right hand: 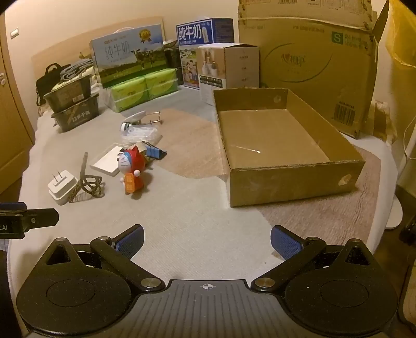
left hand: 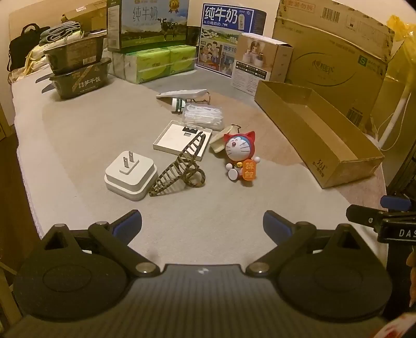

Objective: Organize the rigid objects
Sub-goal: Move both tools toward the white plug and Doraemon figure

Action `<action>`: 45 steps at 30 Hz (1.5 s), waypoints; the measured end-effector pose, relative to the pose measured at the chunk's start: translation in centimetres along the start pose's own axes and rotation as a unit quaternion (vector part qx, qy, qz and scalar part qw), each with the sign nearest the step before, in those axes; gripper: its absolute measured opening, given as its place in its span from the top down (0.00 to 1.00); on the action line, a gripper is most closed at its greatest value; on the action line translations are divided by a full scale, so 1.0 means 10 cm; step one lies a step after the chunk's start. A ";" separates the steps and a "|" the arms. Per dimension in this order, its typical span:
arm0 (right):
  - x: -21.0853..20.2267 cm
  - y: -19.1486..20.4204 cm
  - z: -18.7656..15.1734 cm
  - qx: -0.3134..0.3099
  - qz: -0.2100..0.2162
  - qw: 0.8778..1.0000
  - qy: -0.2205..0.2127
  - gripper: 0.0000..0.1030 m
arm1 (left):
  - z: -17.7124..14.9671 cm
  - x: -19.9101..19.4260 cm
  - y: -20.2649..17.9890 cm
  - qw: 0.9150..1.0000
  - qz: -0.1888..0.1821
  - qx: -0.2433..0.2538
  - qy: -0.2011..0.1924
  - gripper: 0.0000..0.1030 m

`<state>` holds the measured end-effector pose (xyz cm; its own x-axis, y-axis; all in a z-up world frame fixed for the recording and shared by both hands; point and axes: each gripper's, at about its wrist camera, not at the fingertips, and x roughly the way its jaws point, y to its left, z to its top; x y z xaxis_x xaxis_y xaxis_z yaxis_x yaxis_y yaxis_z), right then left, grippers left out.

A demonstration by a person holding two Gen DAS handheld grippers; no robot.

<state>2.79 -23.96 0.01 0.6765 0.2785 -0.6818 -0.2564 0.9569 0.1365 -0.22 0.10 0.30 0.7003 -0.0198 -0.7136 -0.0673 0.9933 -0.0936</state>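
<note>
Loose items lie on the grey cloth: a white plug adapter, a dark hair claw clip, a red and blue cat figurine, a flat white box, a clear floss-pick case and a small bottle. An empty shallow cardboard box stands to their right. My left gripper hovers open in front of the adapter and clip. My right gripper hovers open before the cardboard box. Neither holds anything.
Milk cartons, green tissue packs, stacked black food tubs, a beige product box and a large cardboard carton line the back. The cloth ends at the left over a wooden floor.
</note>
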 end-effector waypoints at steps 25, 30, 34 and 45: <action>0.00 0.05 0.00 -0.002 0.005 1.000 0.000 0.00 | 0.00 0.00 0.07 1.000 0.003 -0.004 -0.002 0.04; 0.00 0.07 -0.01 -0.004 0.004 1.000 0.001 0.00 | 0.00 0.00 0.07 1.000 0.003 -0.006 -0.003 0.04; 0.00 0.09 -0.01 -0.006 0.005 1.000 0.002 0.00 | -0.01 0.00 0.08 1.000 0.003 -0.008 -0.004 0.04; 0.01 0.12 0.00 -0.010 0.010 1.000 0.003 0.00 | 0.00 0.00 0.16 1.000 0.007 -0.014 -0.005 0.04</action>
<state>2.57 -22.77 0.09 0.6678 0.2963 -0.6829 -0.2833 0.9495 0.1350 -0.33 1.68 0.10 0.7067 -0.0055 -0.7075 -0.0961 0.9900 -0.1036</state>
